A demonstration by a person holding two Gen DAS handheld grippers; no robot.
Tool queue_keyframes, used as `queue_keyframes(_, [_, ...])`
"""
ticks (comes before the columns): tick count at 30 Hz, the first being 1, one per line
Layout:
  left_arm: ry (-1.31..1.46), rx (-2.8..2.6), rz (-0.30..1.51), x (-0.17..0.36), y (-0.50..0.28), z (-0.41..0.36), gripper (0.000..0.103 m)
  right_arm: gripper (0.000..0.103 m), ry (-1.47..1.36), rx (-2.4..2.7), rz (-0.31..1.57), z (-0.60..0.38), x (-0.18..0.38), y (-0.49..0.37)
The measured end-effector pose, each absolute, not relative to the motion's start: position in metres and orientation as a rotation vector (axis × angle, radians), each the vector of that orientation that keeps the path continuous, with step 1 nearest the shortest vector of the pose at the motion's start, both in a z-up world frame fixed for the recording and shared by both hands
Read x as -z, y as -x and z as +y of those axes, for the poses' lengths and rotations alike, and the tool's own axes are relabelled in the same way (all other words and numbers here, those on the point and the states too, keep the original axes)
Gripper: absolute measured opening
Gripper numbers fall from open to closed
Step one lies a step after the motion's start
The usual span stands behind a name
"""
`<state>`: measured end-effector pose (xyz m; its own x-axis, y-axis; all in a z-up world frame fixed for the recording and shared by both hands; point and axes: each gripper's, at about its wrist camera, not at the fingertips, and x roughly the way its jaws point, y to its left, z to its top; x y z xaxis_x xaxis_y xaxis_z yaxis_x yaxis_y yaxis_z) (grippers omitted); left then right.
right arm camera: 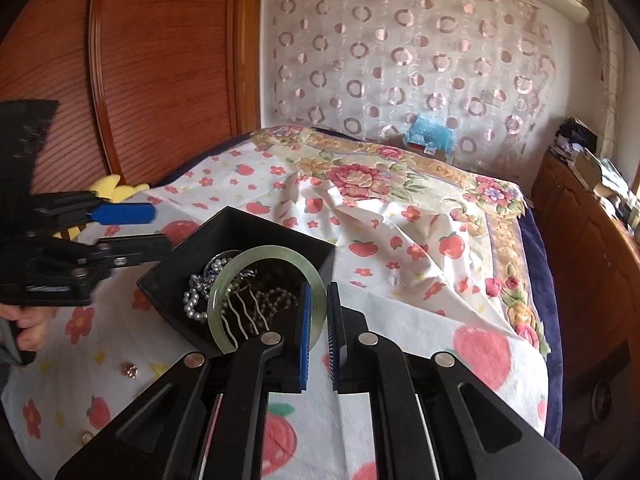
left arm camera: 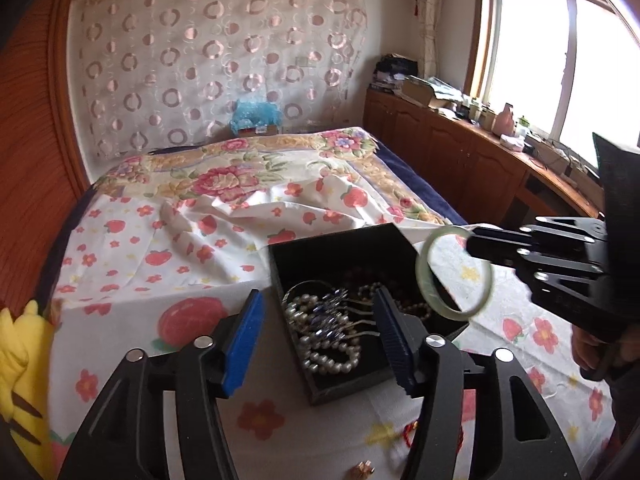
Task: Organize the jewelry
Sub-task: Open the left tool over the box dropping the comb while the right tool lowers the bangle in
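A black open jewelry box (left arm camera: 340, 248) (right arm camera: 236, 224) sits on the bed, holding pearl strands (left arm camera: 332, 356) (right arm camera: 192, 300), a blue-stone hair comb (left arm camera: 332, 316) and dark beads. My right gripper (right arm camera: 318, 300) (left arm camera: 470, 242) is shut on a pale green jade bangle (right arm camera: 264, 254) (left arm camera: 426, 280) and holds it above the box's right edge. My left gripper (left arm camera: 318, 308) (right arm camera: 154, 226) is open and empty, its fingers straddling the box's near side.
The bed has a strawberry-print sheet (left arm camera: 160, 264) over a floral quilt (left arm camera: 224, 176). A yellow plush toy (left arm camera: 20, 364) lies at the left. Small gold-coloured pieces (left arm camera: 362, 470) (right arm camera: 130, 369) lie on the sheet. Wooden cabinets (left arm camera: 460, 160) run along the right.
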<state>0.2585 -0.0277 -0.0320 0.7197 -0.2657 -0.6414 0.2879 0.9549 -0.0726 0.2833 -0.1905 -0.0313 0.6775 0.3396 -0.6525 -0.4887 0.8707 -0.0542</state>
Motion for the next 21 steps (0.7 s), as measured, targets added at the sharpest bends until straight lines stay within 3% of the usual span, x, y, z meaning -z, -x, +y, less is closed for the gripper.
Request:
queue_keyframes(7, [-0.003,0.241,0.712,0.035,-0.24,0.003,0.066,0.009,0.293,-0.5,0.713,-0.152,0.047,-0.31])
queue_keyframes(21, [0.032,0.218,0.742,0.049,-0.211,0.019,0.066,0.011,0.288,-0.512,0.707,-0.143,0.047,-0.312])
